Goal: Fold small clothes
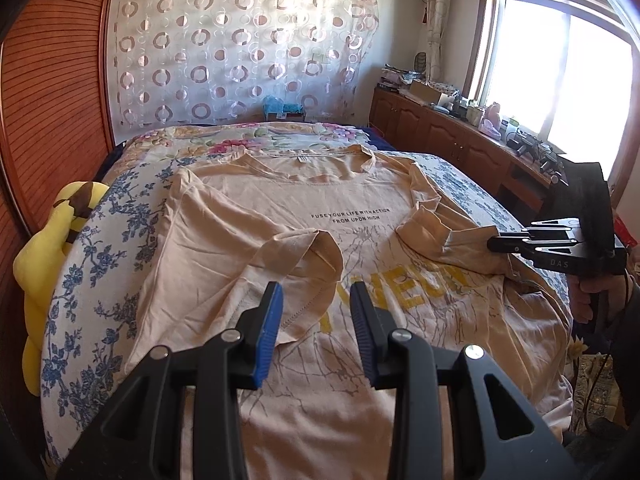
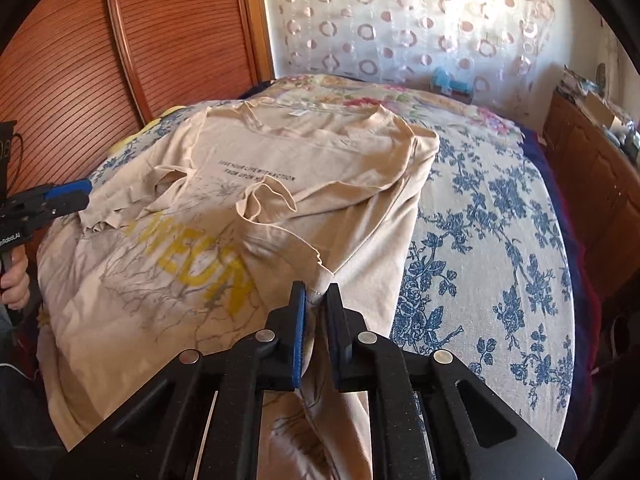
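My left black two-finger gripper with blue ribbed pads (image 1: pixel 316 300) points downward, its jaws apart with nothing pressed between them. My right black gripper with blue pads (image 2: pixel 316 298) tilts steeply down, jaws pinched nearly together on a fold of cloth.

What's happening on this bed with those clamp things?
A person is folding a beige T-shirt spread on a flowered bedspread, using a handheld gripper in each hand. Both sleeves are already folded in over the print. The right gripper is pinched shut on the shirt's side edge. The left gripper hangs open above the left sleeve, gripping nothing.
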A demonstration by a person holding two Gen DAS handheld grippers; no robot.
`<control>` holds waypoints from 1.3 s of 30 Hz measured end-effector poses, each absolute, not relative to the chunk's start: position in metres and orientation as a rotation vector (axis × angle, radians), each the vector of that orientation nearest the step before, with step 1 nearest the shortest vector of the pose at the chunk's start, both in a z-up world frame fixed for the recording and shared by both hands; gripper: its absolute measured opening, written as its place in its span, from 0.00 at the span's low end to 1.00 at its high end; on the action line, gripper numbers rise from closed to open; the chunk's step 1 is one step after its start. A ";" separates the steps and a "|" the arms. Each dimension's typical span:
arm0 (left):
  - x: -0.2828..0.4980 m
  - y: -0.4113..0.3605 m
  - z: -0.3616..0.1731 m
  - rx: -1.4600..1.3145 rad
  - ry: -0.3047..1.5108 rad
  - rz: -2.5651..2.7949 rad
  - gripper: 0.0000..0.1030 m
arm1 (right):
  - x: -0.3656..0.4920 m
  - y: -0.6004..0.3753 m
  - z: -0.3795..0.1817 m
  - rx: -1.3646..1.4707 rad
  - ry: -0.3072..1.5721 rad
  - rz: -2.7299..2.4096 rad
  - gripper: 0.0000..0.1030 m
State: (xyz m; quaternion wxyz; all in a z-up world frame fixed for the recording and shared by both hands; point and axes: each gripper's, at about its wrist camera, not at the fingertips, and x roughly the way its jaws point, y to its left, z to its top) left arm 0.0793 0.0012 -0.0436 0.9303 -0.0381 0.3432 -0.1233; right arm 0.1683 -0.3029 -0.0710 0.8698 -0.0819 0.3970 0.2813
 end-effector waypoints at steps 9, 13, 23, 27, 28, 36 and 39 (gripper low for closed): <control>0.078 -0.004 -0.047 -0.073 0.707 -0.259 0.32 | 0.176 -0.295 -0.072 -0.186 0.822 0.570 0.07; 0.077 -0.004 -0.049 -0.075 0.709 -0.261 0.32 | 0.176 -0.291 -0.069 -0.188 0.802 0.577 0.07; 0.076 -0.006 -0.052 -0.074 0.715 -0.266 0.32 | 0.168 -0.277 -0.068 -0.195 0.828 0.667 0.03; 0.076 -0.005 -0.052 -0.078 0.711 -0.263 0.32 | 0.152 -0.272 -0.069 -0.175 0.853 0.734 0.03; 0.075 -0.005 -0.052 -0.079 0.711 -0.263 0.32 | 0.148 -0.270 -0.070 -0.177 0.861 0.746 0.03; 0.075 -0.004 -0.051 -0.078 0.712 -0.264 0.32 | 0.125 -0.267 -0.077 -0.209 0.896 0.780 0.04; 0.075 -0.004 -0.051 -0.079 0.711 -0.264 0.32 | 0.126 -0.270 -0.069 -0.194 0.869 0.776 0.17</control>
